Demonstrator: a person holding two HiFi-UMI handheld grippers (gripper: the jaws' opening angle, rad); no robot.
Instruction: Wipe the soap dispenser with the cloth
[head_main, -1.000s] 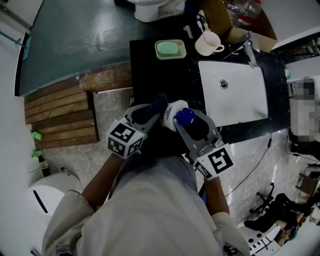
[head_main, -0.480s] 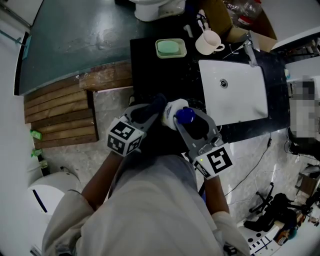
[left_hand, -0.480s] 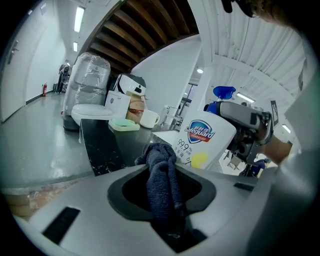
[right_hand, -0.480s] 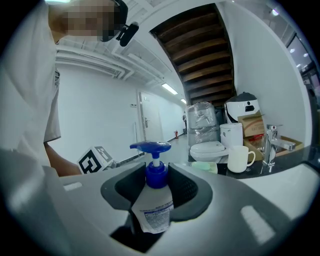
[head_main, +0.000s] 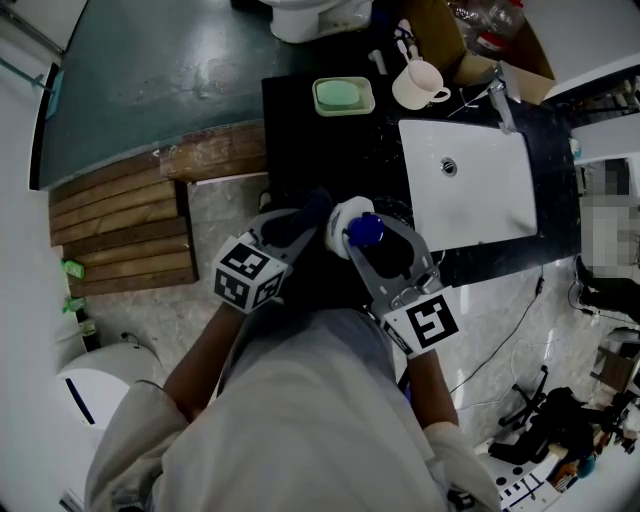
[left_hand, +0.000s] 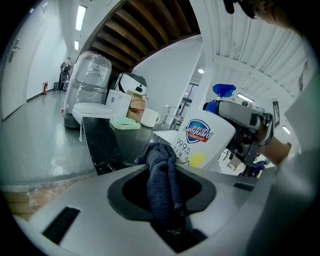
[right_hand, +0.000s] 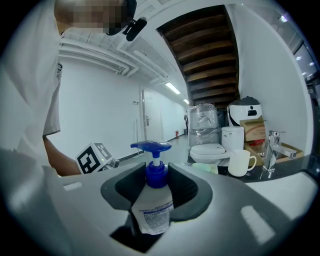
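My right gripper (head_main: 375, 243) is shut on a white soap dispenser (right_hand: 152, 206) with a blue pump head (head_main: 365, 231), holding it off the counter in front of the person. In the left gripper view the dispenser (left_hand: 204, 142) shows its printed label, tilted, just beyond the jaws. My left gripper (head_main: 300, 222) is shut on a dark blue cloth (left_hand: 162, 177), whose bunched end lies against the bottle's lower left side. In the head view the cloth (head_main: 318, 208) sits at the bottle's left.
A black counter (head_main: 300, 120) carries a white sink (head_main: 470, 185) with a tap (head_main: 500, 100), a white mug (head_main: 418, 85) and a green soap dish (head_main: 343, 96). A wooden slat mat (head_main: 120, 230) lies on the floor at left. A white toilet (right_hand: 212, 150) stands beyond.
The right gripper has rolled slightly, shifting its marker cube and the pump head a little left. The left gripper and cloth stay put against the bottle.
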